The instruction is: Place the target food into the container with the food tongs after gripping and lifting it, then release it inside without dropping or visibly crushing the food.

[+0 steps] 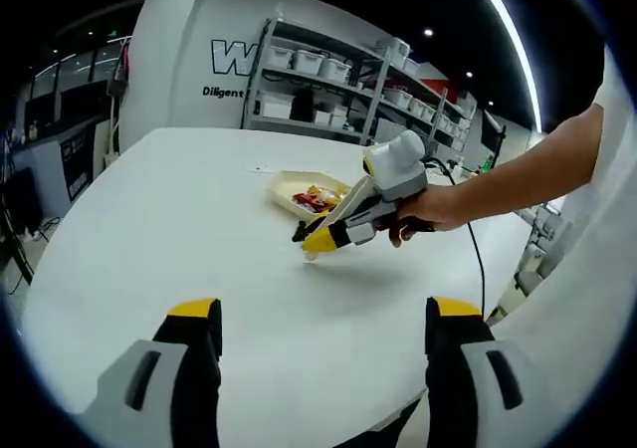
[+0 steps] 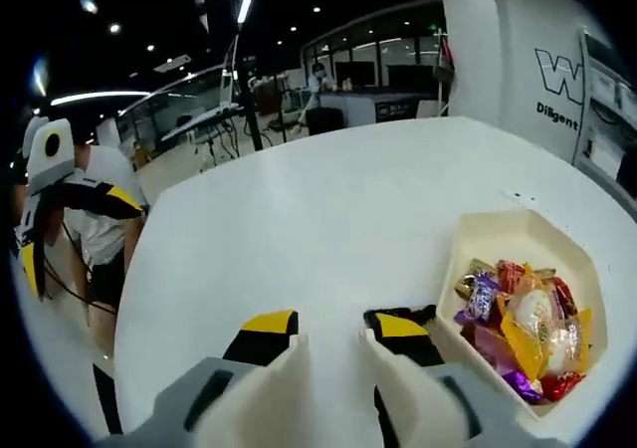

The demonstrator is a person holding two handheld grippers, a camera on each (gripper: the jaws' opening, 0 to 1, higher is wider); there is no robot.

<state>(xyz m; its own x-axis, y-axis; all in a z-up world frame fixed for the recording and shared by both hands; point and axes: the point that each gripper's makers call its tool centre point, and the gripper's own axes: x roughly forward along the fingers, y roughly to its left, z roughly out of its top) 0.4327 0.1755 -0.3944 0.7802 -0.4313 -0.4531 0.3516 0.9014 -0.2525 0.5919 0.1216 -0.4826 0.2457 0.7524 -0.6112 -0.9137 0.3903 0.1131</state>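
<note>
Left gripper view looks across one round white worktop (image 1: 179, 239) from its near edge, with the left gripper (image 1: 323, 314) hovering above the bare surface, its two yellow-tipped black jaws set wide apart and nothing between them. One cream-coloured shallow tray (image 1: 289, 183) sits toward the far right part of the worktop, heaped with wrapped sweets (image 1: 317, 199) in red, yellow and purple foil — too jumbled to count. The right gripper (image 1: 320, 237), held in a person's hand (image 1: 423, 212), comes in from the right just beside the tray's near edge, pointing down and to the left at the worktop.

Right gripper view shows the same tray (image 2: 518, 231) at the right of the right gripper (image 2: 333, 340). Two cream plastic tong blades (image 2: 282, 378) ride on its jaws, a clear gap between their tips — they hold nothing. The blades' long axis runs forward over bare worktop, alongside the tray, not into it.
</note>
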